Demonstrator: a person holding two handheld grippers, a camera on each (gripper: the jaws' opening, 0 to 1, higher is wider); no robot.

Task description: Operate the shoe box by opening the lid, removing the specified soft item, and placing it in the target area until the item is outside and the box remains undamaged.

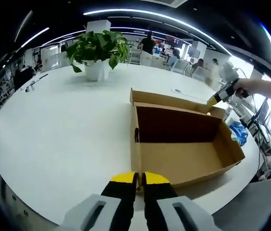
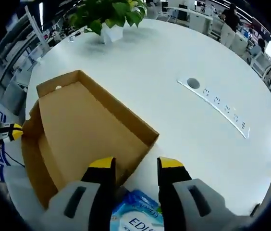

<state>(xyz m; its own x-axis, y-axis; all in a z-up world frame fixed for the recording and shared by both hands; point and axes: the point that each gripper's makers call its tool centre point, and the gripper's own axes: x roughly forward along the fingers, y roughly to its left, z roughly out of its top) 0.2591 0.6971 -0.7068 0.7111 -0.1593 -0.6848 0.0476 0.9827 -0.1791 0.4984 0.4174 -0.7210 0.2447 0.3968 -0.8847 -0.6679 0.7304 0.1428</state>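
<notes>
**Box open on table, blue packet at right gripper**

Nearest in my left gripper view: left gripper (image 1: 139, 178), yellow-tipped jaws nearly together with only a thin gap, nothing between them, tips right at the near wall of the shoe box (image 1: 183, 163). Box is brown cardboard, open-topped, sitting near the edge of the round white table (image 1: 68, 130). Inside looks bare as far as I can see, dark far wall, flap standing along the far side. Right gripper (image 1: 213, 100) comes in from the right past the far corner of the box, held by a person's hand (image 1: 243, 89); can't tell its jaw state from here. Farther back a potted plant (image 1: 98, 50) in a white pot, then office desks and people.

Right gripper view: right gripper (image 2: 135, 166), jaws apart with a clear gap. Low between them, close to the camera, a soft blue-and-white packet (image 2: 135, 214) with printed letters, partly hidden; I can't tell if the jaws grip it or it just lies below. Packet is outside the shoe box (image 2: 78, 130), just off its near corner. Left gripper (image 2: 8, 131) pokes in at the box's left end. Beyond, a power strip (image 2: 217, 103) set in the table (image 2: 174, 62), well apart from the box, and the potted plant (image 2: 109, 14) at the far side.
</notes>
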